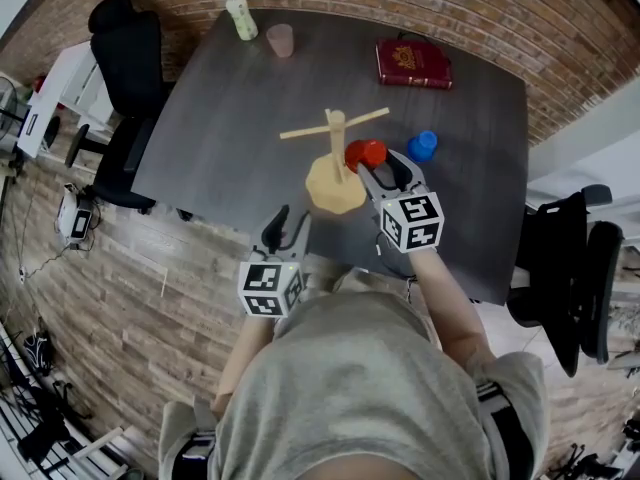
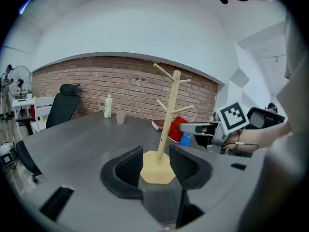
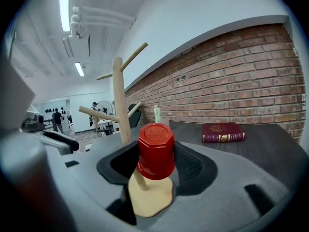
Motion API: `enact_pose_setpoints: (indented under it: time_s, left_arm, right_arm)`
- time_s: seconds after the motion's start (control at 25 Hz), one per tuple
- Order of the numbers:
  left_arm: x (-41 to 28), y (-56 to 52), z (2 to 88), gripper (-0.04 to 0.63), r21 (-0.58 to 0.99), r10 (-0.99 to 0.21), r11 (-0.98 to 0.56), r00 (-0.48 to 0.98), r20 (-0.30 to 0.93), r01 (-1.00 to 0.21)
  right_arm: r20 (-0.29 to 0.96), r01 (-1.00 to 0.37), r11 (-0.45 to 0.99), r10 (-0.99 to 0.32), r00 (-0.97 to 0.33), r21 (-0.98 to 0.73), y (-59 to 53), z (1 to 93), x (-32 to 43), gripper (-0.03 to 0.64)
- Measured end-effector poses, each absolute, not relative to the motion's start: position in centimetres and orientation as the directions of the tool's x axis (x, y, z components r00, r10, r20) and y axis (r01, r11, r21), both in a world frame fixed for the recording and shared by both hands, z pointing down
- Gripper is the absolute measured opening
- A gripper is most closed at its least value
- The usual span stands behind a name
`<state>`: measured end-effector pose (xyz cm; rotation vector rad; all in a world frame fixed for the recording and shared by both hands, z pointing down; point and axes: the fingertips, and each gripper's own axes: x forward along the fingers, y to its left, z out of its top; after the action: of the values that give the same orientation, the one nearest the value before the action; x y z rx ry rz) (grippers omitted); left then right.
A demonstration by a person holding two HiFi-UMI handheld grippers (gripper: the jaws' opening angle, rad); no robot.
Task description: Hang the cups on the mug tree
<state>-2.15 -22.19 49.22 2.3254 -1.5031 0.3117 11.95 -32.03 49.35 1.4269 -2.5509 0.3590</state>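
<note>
Head view: my right gripper (image 1: 385,176) pinches the red cup (image 1: 366,153) just beside the tree (image 1: 337,128), over its base. I judge that no peg carries the cup yet. The blue cup (image 1: 423,145) stands close on the right, so any swing should go away from it. My left gripper (image 1: 288,226) sits near the table's (image 1: 230,118) near edge, short of the base, and the table's middle is bare.

Left gripper view: the jaws stand spread with nothing in them, and the base shows beyond them. I would rest them on the base to steady the tree. The red cup hangs below the right-hand lower peg (image 2: 186,109).

Right gripper view: the cup fills the gap with both pads against it, its bottom towards me and the pole just behind. I see no handle from here. I would raise the cup clear of the peg tip, slide it on slowly, and let go only once it is seated.
</note>
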Motion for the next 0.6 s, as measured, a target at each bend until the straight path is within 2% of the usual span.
enact_pose_setpoints:
  time_s: [0.6]
  left_arm:
    - [-1.9,-22.4,49.4,0.166,0.165,-0.829,-0.38,0.414,0.377,-0.91]
  right_arm:
    - [0.337,-0.865,0.481,-0.798,-0.5,-0.145,-32.0,51.0,13.2,0.235]
